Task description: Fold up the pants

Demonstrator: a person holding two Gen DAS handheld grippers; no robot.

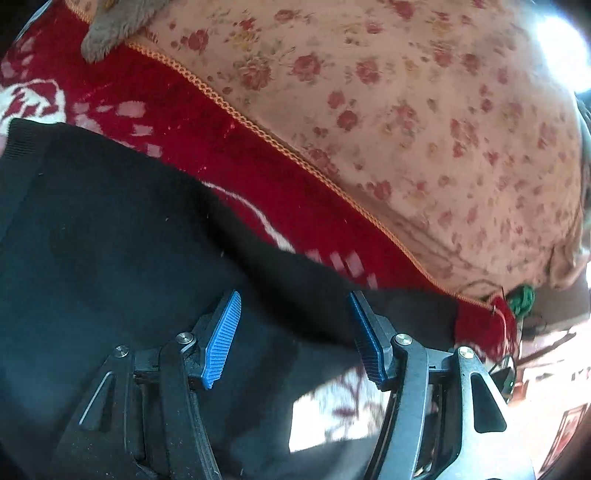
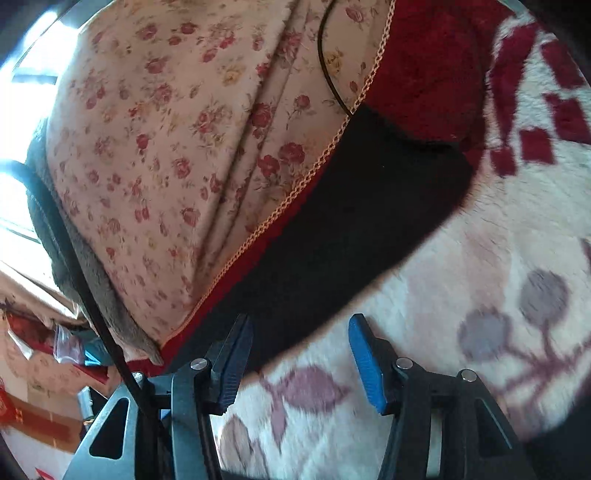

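The black pants (image 1: 122, 240) lie spread on a red and white blanket (image 1: 229, 147) and fill the lower left of the left wrist view. My left gripper (image 1: 295, 306) is open, its blue pads just above the pants' edge with nothing between them. In the right wrist view a narrower black part of the pants (image 2: 351, 229) runs diagonally from the upper right down to my right gripper (image 2: 301, 328). That gripper is open and empty, hovering at the fabric's lower end over the white blanket (image 2: 461, 277).
A pink floral sheet (image 1: 406, 110) (image 2: 166, 147) borders the blanket along an orange stitched hem (image 1: 258, 129). A grey plush item (image 1: 107, 33) lies at the top left. A black cable (image 2: 85, 280) hangs at the left. Room clutter shows beyond the bed edge (image 2: 44, 387).
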